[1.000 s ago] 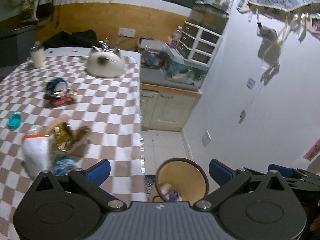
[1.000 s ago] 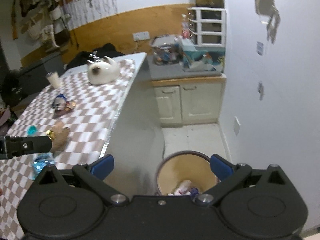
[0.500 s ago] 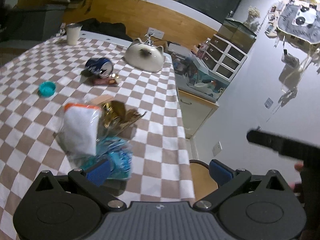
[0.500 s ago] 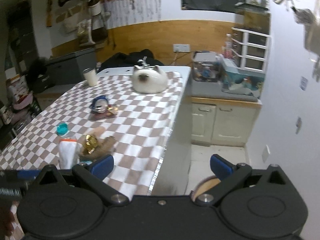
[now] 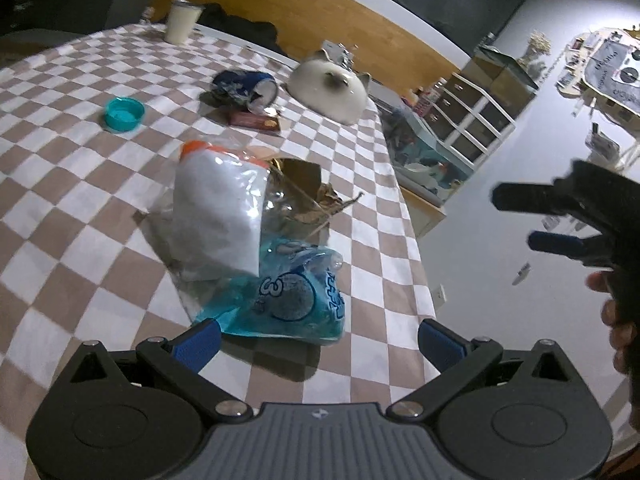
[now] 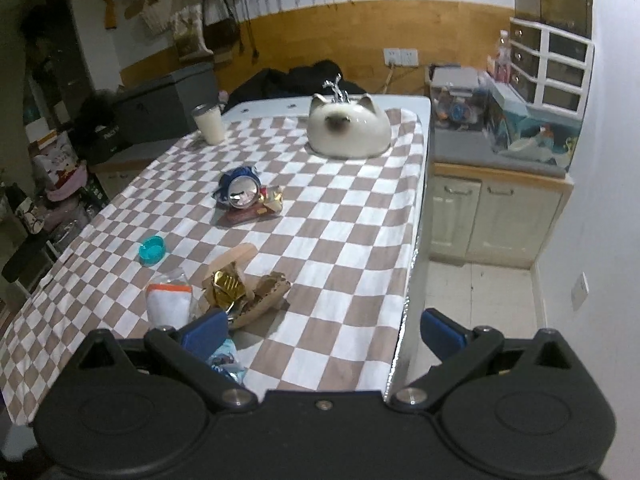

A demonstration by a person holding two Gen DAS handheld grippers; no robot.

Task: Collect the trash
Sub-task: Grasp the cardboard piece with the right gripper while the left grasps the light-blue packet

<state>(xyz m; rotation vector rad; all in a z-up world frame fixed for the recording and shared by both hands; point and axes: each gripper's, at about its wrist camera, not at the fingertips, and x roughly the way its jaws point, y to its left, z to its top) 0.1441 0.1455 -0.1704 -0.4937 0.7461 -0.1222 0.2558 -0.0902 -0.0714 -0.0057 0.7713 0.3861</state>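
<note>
Upper centre of the frame — a cat-shaped white dish point(image 6: 349, 132); left of it — a pale cup point(image 6: 209, 123); checkered tablecloth point(image 6: 352, 240) beneath.

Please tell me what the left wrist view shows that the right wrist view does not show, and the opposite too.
Only the left wrist view shows the blue printed wrapper in full, close before the left gripper, and the right gripper seen from the side, with a hand behind it.

Only the right wrist view shows the cabinet doors, the floor beside the table, and the dark clutter at the far left.

Both show the checkered tablecloth, the white bag with an orange strip, the teal cap, the crushed can, the cat-shaped dish and the white cup.
</note>
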